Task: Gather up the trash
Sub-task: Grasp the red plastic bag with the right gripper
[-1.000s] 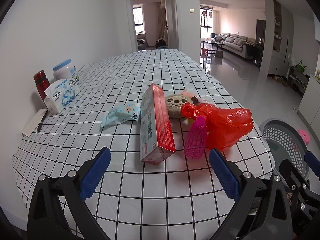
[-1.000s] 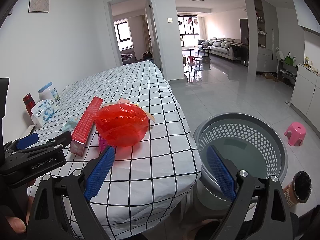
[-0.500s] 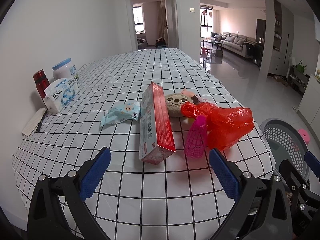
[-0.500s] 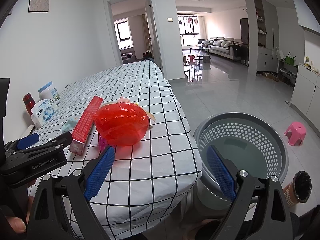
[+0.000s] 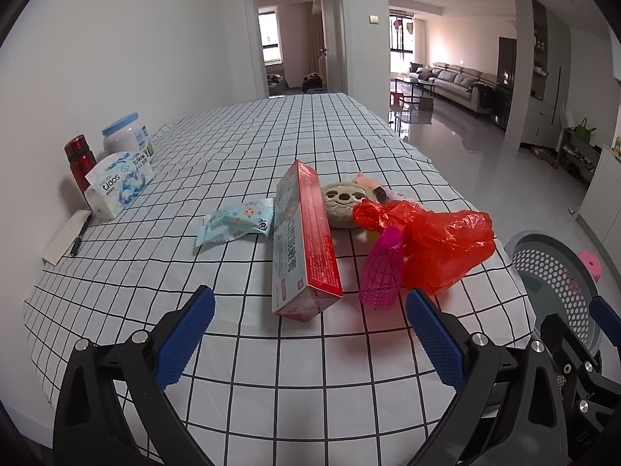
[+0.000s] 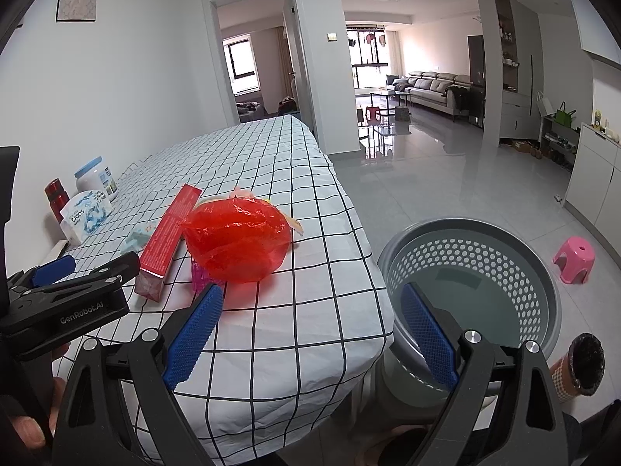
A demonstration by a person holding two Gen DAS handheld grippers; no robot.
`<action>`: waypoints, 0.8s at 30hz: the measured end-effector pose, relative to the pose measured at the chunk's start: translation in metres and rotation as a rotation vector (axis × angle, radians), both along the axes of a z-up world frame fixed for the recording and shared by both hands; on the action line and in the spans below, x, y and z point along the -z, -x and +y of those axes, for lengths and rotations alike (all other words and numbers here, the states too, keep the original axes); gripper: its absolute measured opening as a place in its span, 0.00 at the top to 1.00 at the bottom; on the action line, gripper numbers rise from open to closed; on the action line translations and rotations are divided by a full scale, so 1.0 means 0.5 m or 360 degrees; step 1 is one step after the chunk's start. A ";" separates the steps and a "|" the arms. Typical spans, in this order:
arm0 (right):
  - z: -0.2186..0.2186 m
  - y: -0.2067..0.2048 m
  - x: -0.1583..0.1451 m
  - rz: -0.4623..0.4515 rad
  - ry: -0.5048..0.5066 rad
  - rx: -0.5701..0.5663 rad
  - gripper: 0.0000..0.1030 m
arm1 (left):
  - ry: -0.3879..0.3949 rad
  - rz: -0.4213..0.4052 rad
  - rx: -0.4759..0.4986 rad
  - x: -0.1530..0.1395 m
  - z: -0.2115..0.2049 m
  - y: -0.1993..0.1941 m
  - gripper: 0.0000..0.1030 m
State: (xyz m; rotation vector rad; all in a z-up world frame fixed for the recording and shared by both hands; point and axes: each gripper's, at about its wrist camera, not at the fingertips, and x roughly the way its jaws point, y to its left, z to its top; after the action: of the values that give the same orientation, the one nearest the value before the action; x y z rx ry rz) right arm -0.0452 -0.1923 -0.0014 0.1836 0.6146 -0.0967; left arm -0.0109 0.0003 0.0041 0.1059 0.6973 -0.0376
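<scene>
The worktop point(image 5: 295, 136) wore a checked cloth, and the grey basket point(image 6: 471, 240) stood on the floor just beside its edge. A red plastic bag point(image 5: 438, 242) lay near that edge, touching a pink mesh sleeve point(image 5: 380, 272), perhaps a fruit net, beside the red box point(image 5: 308, 237) and wipes packet point(image 5: 236, 223). My left tongs point(image 5: 310, 334) and right tongs point(image 6: 310, 330) hung spread wide, holding nothing.

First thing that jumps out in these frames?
The crumpled red plastic bag near the table's right edge, beside the long red box and a pink mesh piece. Next, the grey perforated basket on the floor just past that edge. Both grippers are open and empty.
</scene>
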 end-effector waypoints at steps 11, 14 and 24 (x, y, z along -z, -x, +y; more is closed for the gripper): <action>0.012 -0.039 0.017 0.0022 -0.0045 -0.0109 0.14 | -0.0019 0.0027 -0.0177 0.023 0.088 -0.046 0.06; 0.022 -0.056 0.012 0.0000 -0.0051 -0.0161 0.14 | -0.0008 0.0034 -0.0215 0.030 0.111 -0.057 0.06; 0.068 -0.152 0.006 0.0003 -0.0026 -0.0289 0.14 | 0.0045 0.0006 -0.0236 0.028 0.141 -0.096 0.06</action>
State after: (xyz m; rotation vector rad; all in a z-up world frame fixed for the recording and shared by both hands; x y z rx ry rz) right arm 0.0307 -0.1582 -0.0045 0.1426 0.6315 0.0836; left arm 0.0369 0.0707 -0.0101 0.0269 0.7064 0.0941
